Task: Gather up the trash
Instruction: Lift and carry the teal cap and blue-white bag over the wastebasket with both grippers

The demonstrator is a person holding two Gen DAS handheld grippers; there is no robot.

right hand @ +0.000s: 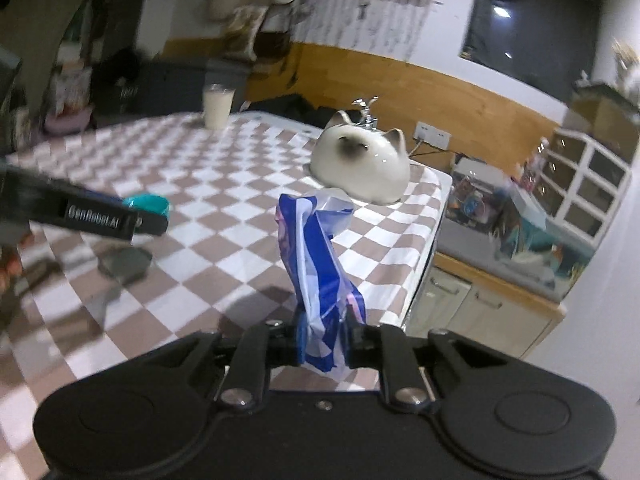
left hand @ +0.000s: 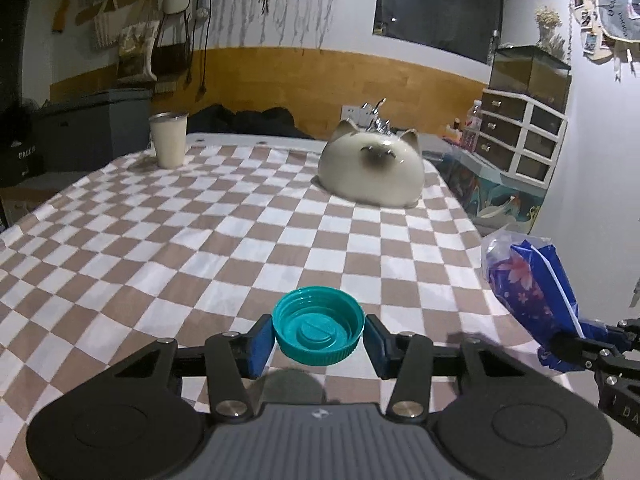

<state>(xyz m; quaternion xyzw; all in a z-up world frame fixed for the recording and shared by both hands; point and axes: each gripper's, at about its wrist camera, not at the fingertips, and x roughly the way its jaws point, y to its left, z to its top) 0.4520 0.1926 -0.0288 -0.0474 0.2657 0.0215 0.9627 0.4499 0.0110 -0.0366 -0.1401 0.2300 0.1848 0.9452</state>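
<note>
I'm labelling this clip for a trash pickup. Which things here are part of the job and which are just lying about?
Part of the job:
- teal cap, clamped in the left gripper
- blue wrapper, pinched in the right gripper

Just lying about:
- cat-shaped ceramic dish, on the checked tablecloth
- cream tumbler at the far corner

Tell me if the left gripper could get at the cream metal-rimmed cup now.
Probably not yet: the left gripper is shut on the teal plastic bottle cap. The checked tablecloth lies bare up to the cream metal-rimmed cup.
</note>
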